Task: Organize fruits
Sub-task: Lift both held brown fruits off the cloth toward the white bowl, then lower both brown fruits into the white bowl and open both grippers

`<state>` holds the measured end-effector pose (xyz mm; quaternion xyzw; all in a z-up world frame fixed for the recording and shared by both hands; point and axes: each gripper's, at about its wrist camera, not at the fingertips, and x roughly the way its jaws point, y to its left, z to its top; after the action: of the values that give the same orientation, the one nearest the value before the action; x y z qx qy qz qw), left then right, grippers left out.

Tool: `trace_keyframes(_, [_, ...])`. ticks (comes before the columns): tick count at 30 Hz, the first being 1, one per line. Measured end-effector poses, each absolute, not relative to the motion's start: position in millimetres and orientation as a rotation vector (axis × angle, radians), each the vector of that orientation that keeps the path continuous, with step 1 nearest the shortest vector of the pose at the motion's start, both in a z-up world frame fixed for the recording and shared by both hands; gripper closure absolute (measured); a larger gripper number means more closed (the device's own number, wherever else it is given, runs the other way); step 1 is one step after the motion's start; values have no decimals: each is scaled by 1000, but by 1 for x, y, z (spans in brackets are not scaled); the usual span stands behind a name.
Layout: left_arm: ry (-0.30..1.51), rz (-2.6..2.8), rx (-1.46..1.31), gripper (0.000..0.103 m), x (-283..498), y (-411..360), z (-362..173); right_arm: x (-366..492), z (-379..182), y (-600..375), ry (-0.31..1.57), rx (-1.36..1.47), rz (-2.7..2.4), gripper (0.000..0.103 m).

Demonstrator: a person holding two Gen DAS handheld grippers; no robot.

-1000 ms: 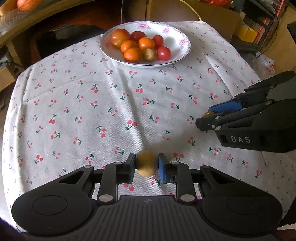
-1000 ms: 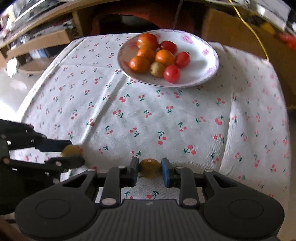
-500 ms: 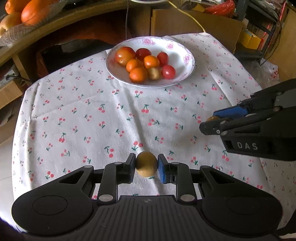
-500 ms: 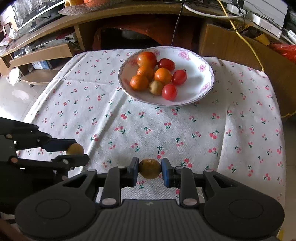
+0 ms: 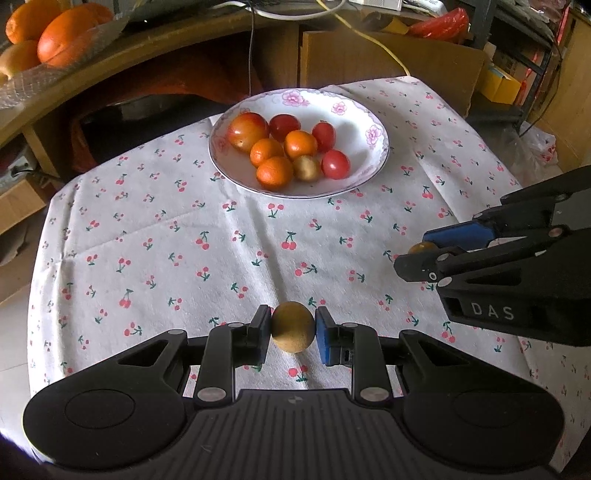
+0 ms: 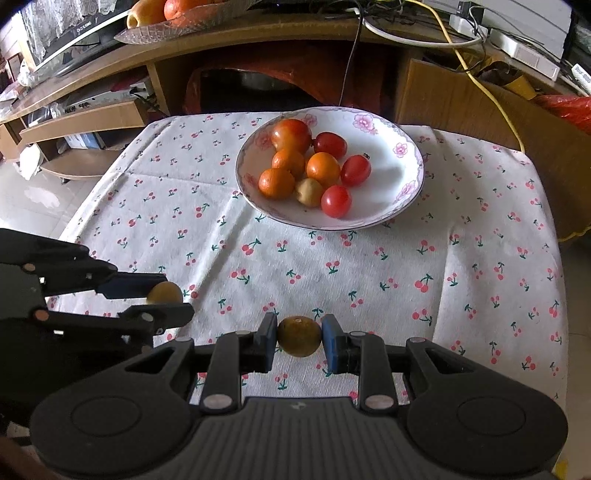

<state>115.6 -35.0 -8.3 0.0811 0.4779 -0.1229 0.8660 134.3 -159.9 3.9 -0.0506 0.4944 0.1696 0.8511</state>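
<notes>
Near the plate [image 5: 373, 162] on the bench, we see the left tongs [image 5: 293, 328] clamped on a brown fruit [image 5: 293, 326], and the right tongs [image 6: 299, 338] clamped on a darker fruit [image 6: 299, 336].

A lived-in home, likely a living room. Ahead of the fingers a small table wears a cherry-print tablecloth [image 5: 184, 240] and carries a floral china plate [image 6: 406, 155]. Beyond it stands a wooden TV-style cabinet [image 6: 258, 40] with trailing cables [image 6: 476, 74], a glass dish of oranges [image 5: 55, 33] and open shelves [image 6: 85, 118] above a tiled floor [image 6: 33, 199].
</notes>
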Motion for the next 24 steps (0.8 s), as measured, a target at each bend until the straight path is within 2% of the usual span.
trace_keyframes(24, [980,-265,157,70,125,-36,-3,140,10,-160,1015,-97,362,82])
